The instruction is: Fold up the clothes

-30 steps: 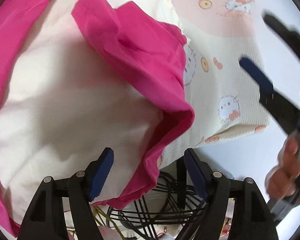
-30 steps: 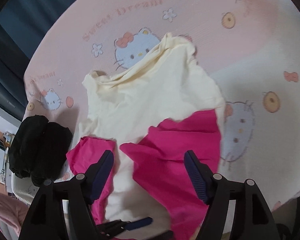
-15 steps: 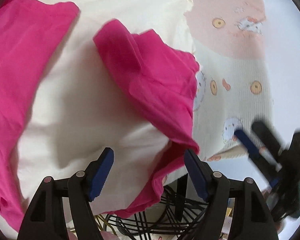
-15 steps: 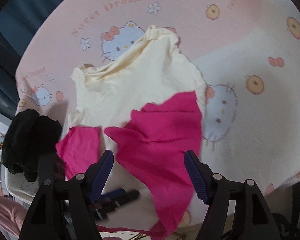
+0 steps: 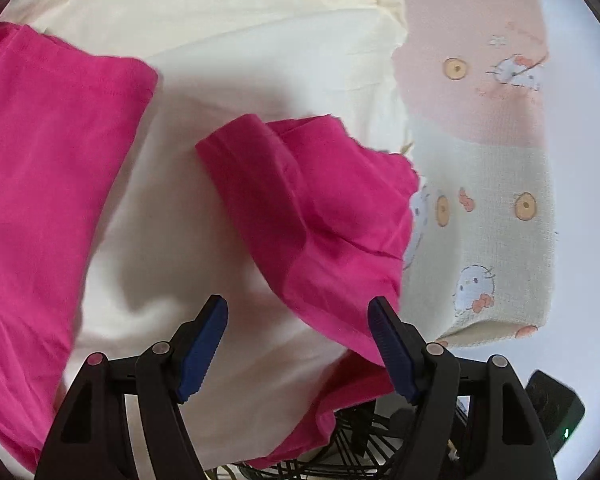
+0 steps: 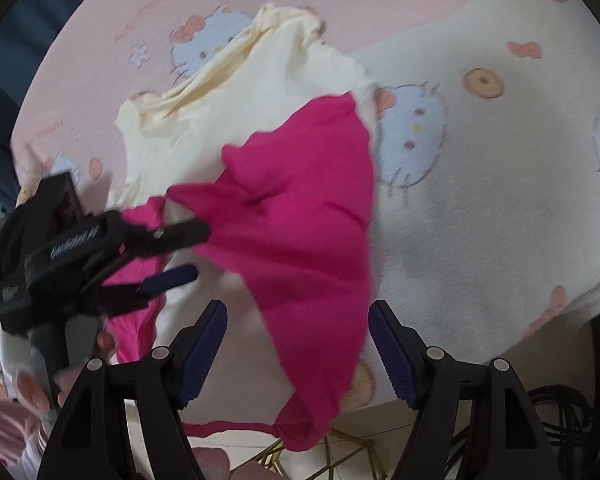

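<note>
A cream garment with bright pink panels [image 5: 228, 216] lies crumpled on the table, its pink hem hanging over the near edge. In the right wrist view the cream body [image 6: 236, 112] lies behind a pink flap [image 6: 300, 216]. My left gripper [image 5: 298, 344] is open and empty just above the cloth near the edge; it also shows in the right wrist view [image 6: 188, 252], open over the garment's left side. My right gripper [image 6: 298, 344] is open and empty, hovering over the pink hem.
A Hello Kitty tablecloth [image 6: 480, 168] in pink and cream covers the table; it also shows in the left wrist view [image 5: 500, 216]. A black bundle [image 6: 8, 224] sits at the table's far left. Wire frames and cables [image 5: 356, 448] lie below the near edge.
Both grippers have pulled back toward the near edge. The left gripper has swung in over the garment's left side. The pink flap now lies flatter and more spread.
</note>
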